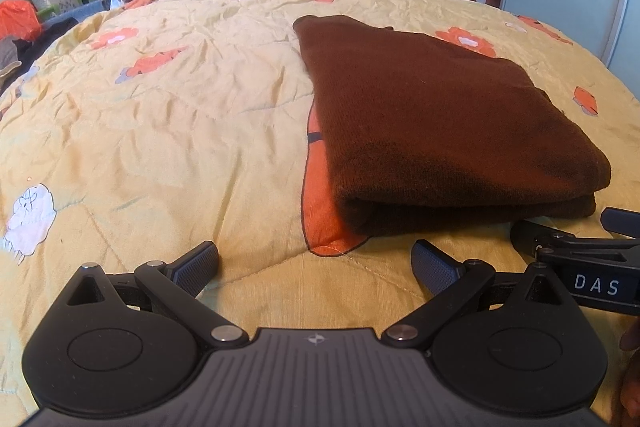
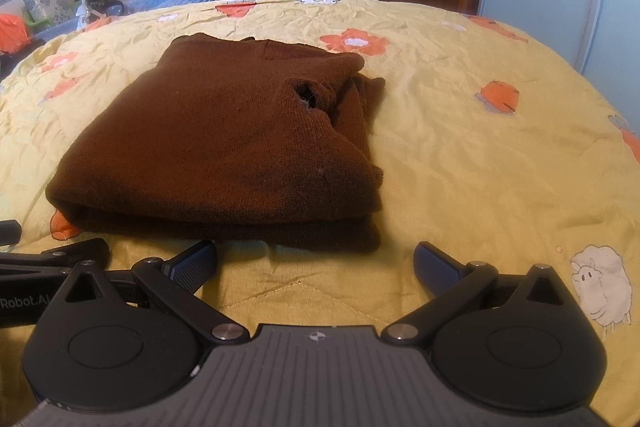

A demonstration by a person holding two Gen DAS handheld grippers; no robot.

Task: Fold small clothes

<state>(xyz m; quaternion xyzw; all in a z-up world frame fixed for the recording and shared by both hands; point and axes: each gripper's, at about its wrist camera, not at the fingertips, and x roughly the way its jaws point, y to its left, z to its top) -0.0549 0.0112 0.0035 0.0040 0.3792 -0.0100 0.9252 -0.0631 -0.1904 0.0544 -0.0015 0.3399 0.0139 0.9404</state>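
Claws both released, nothing held.
My left gripper (image 1: 315, 263) and right gripper (image 2: 315, 263) stand spread wide, pads touching nothing, just short of the folded brown sweater (image 2: 224, 147) lying on the yellow quilt (image 1: 140, 115).

We see the right gripper (image 2: 315, 265) spread wide and empty just before the folded brown sweater (image 2: 224, 155) on the bed (image 2: 480, 155).

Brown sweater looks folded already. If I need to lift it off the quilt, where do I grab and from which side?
Take the brown sweater at its near folded edge, coming in low from the front. The layers stack there into one thick roll facing both open grippers, left and right. Avoid the looser bunched right side.
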